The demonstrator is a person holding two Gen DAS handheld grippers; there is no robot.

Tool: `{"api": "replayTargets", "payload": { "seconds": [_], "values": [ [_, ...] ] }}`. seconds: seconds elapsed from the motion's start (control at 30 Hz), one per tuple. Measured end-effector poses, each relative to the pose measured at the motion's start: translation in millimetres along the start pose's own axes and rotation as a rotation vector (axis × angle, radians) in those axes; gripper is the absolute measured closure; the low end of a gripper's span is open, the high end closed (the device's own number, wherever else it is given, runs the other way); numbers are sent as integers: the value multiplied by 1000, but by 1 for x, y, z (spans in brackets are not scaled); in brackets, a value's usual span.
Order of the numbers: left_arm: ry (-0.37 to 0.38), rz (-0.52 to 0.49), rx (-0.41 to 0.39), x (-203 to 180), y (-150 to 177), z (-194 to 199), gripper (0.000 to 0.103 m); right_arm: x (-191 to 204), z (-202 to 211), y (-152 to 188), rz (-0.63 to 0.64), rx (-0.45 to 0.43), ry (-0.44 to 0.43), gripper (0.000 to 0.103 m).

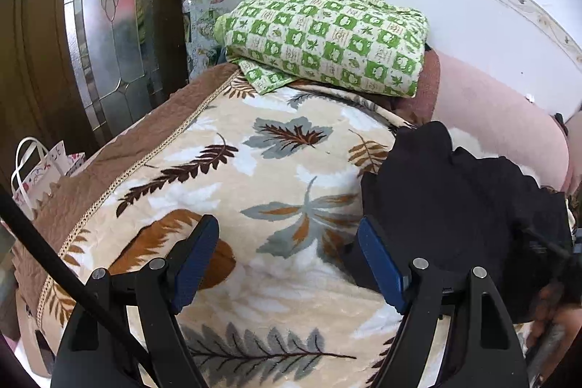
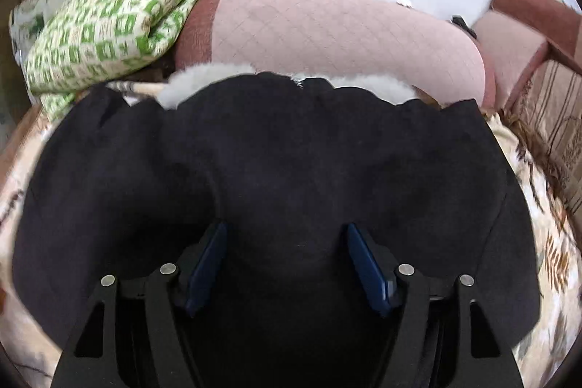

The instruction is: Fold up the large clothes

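Note:
A large black garment [image 2: 272, 151] with a white fur trim [image 2: 203, 79] along its far edge lies spread on a bed covered by a leaf-patterned blanket [image 1: 254, 170]. My right gripper [image 2: 285, 228] hovers over the garment's near middle, blue pads wide apart, open, with no cloth pinched. In the left wrist view the black garment [image 1: 454, 199] lies to the right. My left gripper [image 1: 287, 224] is open above the bare blanket, its right finger close to the garment's left edge.
A folded green checked quilt [image 1: 327, 31] sits at the bed's far end, next to a pink quilted cushion [image 2: 345, 35] against the white wall. A glass-panelled door [image 1: 105, 24] and a paper bag [image 1: 40, 170] are left of the bed. A cardboard box [image 2: 560, 140] stands right.

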State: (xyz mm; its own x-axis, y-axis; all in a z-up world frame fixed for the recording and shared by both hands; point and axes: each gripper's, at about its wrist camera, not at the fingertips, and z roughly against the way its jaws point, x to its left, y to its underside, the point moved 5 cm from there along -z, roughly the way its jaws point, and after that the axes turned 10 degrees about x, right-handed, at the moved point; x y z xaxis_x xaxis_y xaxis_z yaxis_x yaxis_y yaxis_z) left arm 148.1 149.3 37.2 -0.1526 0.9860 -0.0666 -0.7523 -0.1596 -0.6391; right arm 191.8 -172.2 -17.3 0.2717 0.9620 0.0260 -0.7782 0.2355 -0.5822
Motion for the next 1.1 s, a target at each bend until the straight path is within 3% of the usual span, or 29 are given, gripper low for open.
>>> {"api": "replayTargets", "payload": {
  "seconds": [0.1, 0.2, 0.43, 0.5, 0.57, 0.7, 0.83, 1.1],
  "values": [
    [47, 14, 6, -3, 2, 4, 24, -16, 53, 15, -23, -79, -64, 31],
    [85, 38, 3, -9, 5, 9, 24, -39, 88, 46, -30, -130, -69, 25],
    [114, -16, -57, -41, 17, 26, 21, -86, 99, 109, -36, -249, 51, 22],
    [104, -37, -69, -49, 20, 29, 20, -89, 93, 115, -31, -234, 85, 22],
    [88, -68, -85, -60, 24, 32, 20, -81, 86, 112, 32, -193, 59, 22],
    [60, -121, -101, -75, 32, 32, 20, -68, 93, 113, 119, -240, 111, 21],
    [29, -187, -93, -88, 40, 29, 20, -72, 87, 116, 82, -195, 51, 19],
    [30, -218, -87, -94, 47, 28, 20, -88, 74, 123, 3, -137, 49, 19]
  ]
}}
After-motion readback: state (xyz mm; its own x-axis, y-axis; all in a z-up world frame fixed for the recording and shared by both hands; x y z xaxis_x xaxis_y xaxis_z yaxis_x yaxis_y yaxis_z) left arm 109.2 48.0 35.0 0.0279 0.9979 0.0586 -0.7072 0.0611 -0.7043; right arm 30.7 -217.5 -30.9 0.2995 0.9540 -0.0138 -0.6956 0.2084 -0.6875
